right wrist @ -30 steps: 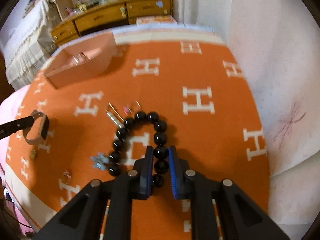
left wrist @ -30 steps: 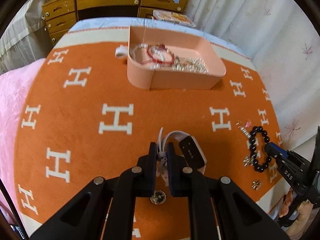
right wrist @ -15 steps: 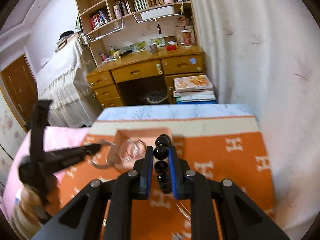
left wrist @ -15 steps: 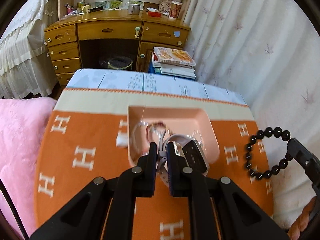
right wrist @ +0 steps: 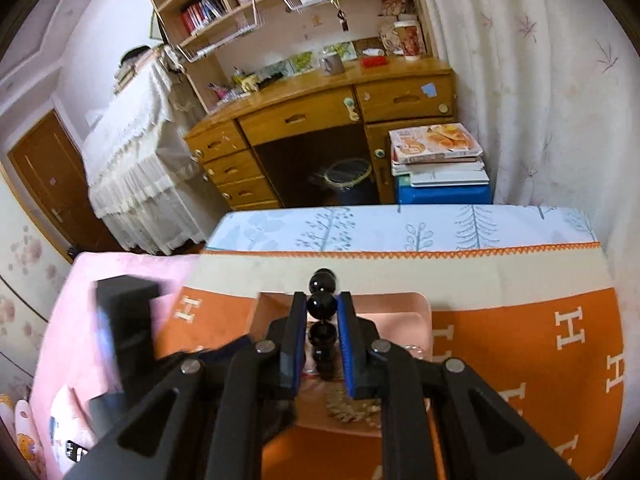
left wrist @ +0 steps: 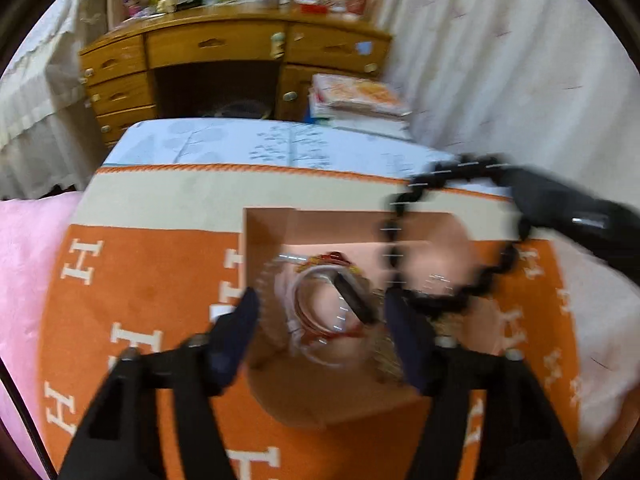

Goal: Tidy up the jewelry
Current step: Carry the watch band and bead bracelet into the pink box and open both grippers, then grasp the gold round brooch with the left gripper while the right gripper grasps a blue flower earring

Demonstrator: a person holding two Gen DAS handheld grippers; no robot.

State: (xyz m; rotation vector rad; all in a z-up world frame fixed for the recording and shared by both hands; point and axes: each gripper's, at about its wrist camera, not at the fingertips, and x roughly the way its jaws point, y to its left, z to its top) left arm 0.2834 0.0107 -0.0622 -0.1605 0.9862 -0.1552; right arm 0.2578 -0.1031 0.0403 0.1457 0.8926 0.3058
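Orange blanket with white H marks covers the bed, and the pink tray sits on it toward the far edge, already holding bracelets and chains. Nearest, the left tool hovers over the tray with its jaws opening; the watch lies between them with no pad on it, dropping among the tangle, presumably so it lands inside the walls. Just beyond, the right tool stays clamped on the bead bracelet, pads pinching one bead while the loop hangs over the tray's right half; it looks poised to be let go there next. Farther off, past the bed's end, stand a wooden desk and a stack of magazines by the curtain.
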